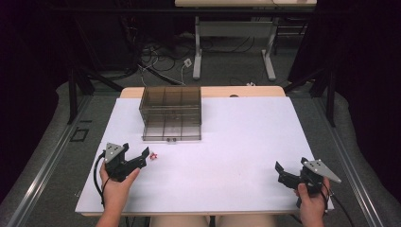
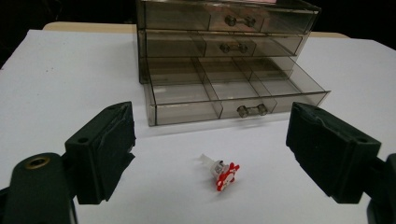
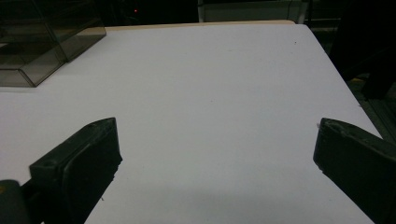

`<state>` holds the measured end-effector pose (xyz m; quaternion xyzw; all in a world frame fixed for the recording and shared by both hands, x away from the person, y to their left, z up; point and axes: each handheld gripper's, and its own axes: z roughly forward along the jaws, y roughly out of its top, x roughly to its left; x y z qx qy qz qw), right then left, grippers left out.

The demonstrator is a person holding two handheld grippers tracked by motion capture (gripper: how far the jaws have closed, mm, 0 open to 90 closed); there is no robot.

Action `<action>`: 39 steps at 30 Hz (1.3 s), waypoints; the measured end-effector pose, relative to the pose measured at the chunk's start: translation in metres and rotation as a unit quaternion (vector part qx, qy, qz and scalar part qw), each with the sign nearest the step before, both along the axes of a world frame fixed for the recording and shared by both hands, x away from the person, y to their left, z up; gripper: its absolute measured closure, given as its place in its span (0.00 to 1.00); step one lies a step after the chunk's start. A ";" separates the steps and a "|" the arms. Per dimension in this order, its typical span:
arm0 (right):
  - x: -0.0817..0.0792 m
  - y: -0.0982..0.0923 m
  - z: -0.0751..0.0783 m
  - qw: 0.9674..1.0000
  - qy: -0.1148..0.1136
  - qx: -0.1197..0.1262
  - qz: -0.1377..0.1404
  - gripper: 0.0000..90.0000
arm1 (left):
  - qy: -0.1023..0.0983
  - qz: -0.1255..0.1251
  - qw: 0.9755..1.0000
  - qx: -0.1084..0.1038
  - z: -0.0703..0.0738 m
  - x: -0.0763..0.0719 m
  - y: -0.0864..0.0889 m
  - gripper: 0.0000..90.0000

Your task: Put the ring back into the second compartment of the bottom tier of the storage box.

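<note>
Between the wide-apart jaws of the left gripper (image 2: 210,154), untouched by either pad, a small red-and-white piece (image 2: 220,171) lies on the white table sheet (image 2: 60,84), just in front of the smoky clear drawer box (image 2: 224,60), whose bottom drawer (image 2: 233,95) is pulled out toward it. Well off to the right of that box, near the sheet's front right corner, the right gripper (image 3: 215,154) hangs over bare sheet with its jaws apart and nothing between them.

Left gripper (image 1: 142,158) held low, jaws apart; right gripper (image 1: 282,171) likewise, jaws wide.
</note>
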<state>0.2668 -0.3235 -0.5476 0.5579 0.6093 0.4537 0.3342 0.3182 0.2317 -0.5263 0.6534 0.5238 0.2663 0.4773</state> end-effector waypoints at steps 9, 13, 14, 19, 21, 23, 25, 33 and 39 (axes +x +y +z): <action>0.001 0.000 -0.002 1.000 -0.003 0.003 -0.003 0.03 | 0.009 -0.002 1.000 0.009 0.004 0.013 -0.014 0.21; 0.001 -0.001 -0.002 1.000 -0.001 0.001 -0.001 0.03 | 0.012 0.003 1.000 0.008 0.005 0.016 -0.018 0.21; 0.001 -0.001 -0.002 1.000 -0.001 0.001 -0.001 0.03 | 0.012 0.003 1.000 0.004 0.005 0.017 -0.020 0.21; 0.001 -0.002 -0.002 1.000 -0.001 0.001 -0.004 0.04 | 0.020 -0.003 1.000 0.004 0.006 0.022 -0.029 0.25; 0.001 -0.002 -0.002 1.000 -0.001 0.005 -0.005 0.04 | 0.024 -0.003 1.000 0.009 0.006 0.024 -0.032 0.25; 0.002 -0.002 -0.003 1.000 -0.002 0.008 -0.008 0.04 | 0.022 -0.003 1.000 0.017 0.006 0.026 -0.034 0.25; 0.001 -0.002 -0.002 1.000 0.002 0.006 -0.003 0.04 | 0.023 -0.003 1.000 0.021 0.006 0.027 -0.036 0.27; 0.001 -0.002 -0.003 1.000 0.003 0.005 -0.003 0.04 | 0.024 0.003 0.999 0.025 0.001 0.031 -0.039 0.29; 0.002 -0.002 -0.003 1.000 0.004 0.002 -0.006 0.04 | 0.028 0.004 0.999 0.029 -0.005 0.033 -0.039 0.30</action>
